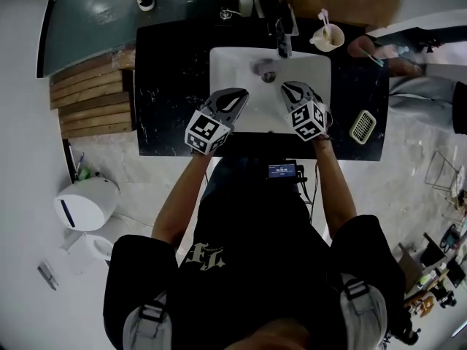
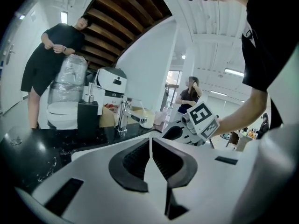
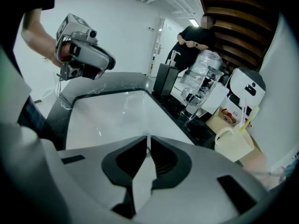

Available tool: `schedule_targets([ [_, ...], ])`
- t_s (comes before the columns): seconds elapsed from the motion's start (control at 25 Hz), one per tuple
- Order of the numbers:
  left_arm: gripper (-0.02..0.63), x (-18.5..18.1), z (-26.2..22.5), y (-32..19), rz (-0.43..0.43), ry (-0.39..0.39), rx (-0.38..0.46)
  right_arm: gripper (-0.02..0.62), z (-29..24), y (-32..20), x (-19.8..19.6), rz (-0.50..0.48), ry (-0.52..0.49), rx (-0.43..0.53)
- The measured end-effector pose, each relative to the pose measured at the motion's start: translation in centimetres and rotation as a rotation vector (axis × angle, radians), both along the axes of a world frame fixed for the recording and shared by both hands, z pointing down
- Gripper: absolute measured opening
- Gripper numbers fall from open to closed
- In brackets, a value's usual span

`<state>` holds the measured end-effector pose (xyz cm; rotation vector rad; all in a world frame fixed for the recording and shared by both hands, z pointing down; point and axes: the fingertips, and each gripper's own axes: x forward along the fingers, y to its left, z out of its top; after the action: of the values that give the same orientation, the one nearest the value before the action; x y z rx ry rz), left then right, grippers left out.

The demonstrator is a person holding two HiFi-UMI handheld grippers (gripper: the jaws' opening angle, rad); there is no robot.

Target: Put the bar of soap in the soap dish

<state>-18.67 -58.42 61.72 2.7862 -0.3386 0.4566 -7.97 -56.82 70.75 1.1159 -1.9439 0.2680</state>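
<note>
Black-padded left tongs (image 2: pixel 150 140) and right tongs (image 3: pixel 148 138) are both clenched with nothing between them, poised over the white sink (image 1: pixel 226 63). A pale lilac lump, judged to be the bar of soap (image 1: pixel 260 68), lies in the basin beside the drain. It is likely light, stiff, and slick if wet; grip across its short sides. The slatted soap dish (image 1: pixel 363 126) sits on the black table (image 1: pixel 168 86), to the right. No legible writing.

sink (image 1: pixel 226 68): white | counter (image 1: pixel 169 82): black, speckled | soap dish (image 1: pixel 363 126): cream
</note>
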Motion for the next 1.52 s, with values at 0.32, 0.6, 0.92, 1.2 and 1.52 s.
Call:
schedule_targets([
  [0.32,0.009,4.5,7.9,-2.7,0.080,-0.170,-0.095,0.046,5.0,-3.2,1.9,-0.043,0.001,-0.090],
  [0.6,0.037,7.3,14.4,-4.8,0.095,-0.293,-0.132,0.074,9.4,-5.2,3.0,-0.092,-0.029,-0.147],
  [0.92,0.137,8.2,20.7,-6.8,0.068,-0.421,-0.142,0.126,13.3,-6.8,3.9,-0.122,-0.068,-0.196],
  [1.2,0.201,8.5,24.8,-7.4,0.087,-0.540,-0.128,0.165,16.1,-7.9,3.9,-0.195,-0.041,-0.215],
  [1.52,0.218,10.0,26.8,-7.6,0.149,-0.639,-0.055,0.184,18.3,-8.3,3.7,-0.235,-0.030,-0.221],
])
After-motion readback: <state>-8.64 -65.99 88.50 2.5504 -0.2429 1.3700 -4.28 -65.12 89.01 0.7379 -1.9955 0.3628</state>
